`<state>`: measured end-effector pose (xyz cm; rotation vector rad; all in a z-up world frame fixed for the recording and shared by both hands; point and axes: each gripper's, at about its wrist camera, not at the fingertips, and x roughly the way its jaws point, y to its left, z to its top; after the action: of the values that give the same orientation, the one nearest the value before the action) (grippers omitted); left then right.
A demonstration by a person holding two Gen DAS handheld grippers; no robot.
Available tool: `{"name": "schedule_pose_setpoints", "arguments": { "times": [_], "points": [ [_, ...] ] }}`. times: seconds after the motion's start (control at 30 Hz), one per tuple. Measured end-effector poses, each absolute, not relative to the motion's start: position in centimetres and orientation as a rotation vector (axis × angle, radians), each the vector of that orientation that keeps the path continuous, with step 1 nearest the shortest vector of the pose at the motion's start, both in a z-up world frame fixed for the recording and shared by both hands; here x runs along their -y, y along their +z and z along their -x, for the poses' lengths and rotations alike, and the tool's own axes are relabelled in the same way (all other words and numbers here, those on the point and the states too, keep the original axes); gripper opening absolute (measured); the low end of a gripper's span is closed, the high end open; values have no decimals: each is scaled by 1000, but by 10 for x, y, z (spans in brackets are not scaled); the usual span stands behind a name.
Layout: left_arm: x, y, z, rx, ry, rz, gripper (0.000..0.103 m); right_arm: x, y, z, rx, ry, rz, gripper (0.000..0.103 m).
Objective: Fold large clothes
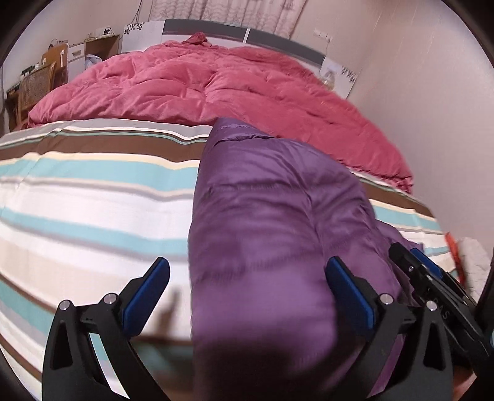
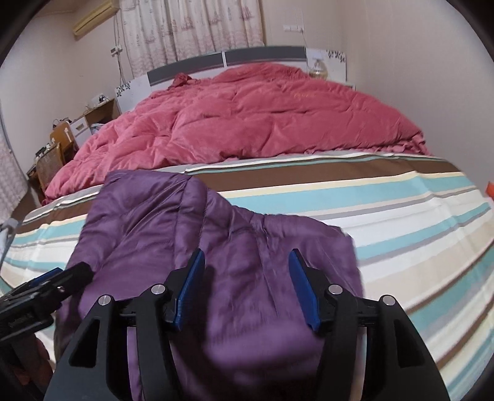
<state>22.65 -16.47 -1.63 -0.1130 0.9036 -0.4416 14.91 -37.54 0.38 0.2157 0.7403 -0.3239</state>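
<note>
The purple padded jacket (image 2: pixel 197 246) lies on the near part of the bed, on the striped sheet (image 1: pixel 92 197), already gathered into a long, thick bundle. Its long axis runs from the near edge of the bed away toward the far end, and in the left wrist view the narrow far tip leans slightly left and stops just short of the pink quilt (image 1: pixel 216 80). In the right wrist view the far edge looks broader and uneven, with a puckered seam on its right side. Which end is collar and which is hem I cannot tell.

The left gripper (image 1: pixel 247 293) sits over the bundle's near left side with its jaws spread wide; one blue pad is over the sheet and the other over the fabric, holding nothing. The right gripper (image 2: pixel 245 290) is over the near middle with its jaws moderately apart, also empty as far as I can see.

The step in hand appears to be taking hold of the near end for another fold. To do it well, each gripper should bite through all the layers, not only the slippery top shell, and the two bites should sit evenly across the width. The lift should then carry straight along the long axis so the edges meet squarely. Puffy filling tends to spring back, so pressing down after laying it helps.

Beyond the quilt stands the headboard (image 2: pixel 225 58), with curtains (image 2: pixel 191 27) behind it.
</note>
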Motion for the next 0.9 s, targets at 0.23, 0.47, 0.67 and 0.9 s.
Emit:
{"name": "schedule_pose_setpoints", "arguments": {
  "times": [0.23, 0.47, 0.67, 0.9],
  "points": [
    [151, -18, -188, -866, -477, 11, 101, 377, 10, -95, -723, -372, -281, 56],
    [149, -15, -187, -890, -507, -38, 101, 379, -3, -84, -784, -368, -283, 62],
    [135, -5, -202, -912, -438, 28, 101, 381, 2, -84, -830, -353, -275, 73],
    [142, -14, -216, -1002, -521, 55, 101, 398, 1, -93, -873, -317, -343, 80]
  ]
}}
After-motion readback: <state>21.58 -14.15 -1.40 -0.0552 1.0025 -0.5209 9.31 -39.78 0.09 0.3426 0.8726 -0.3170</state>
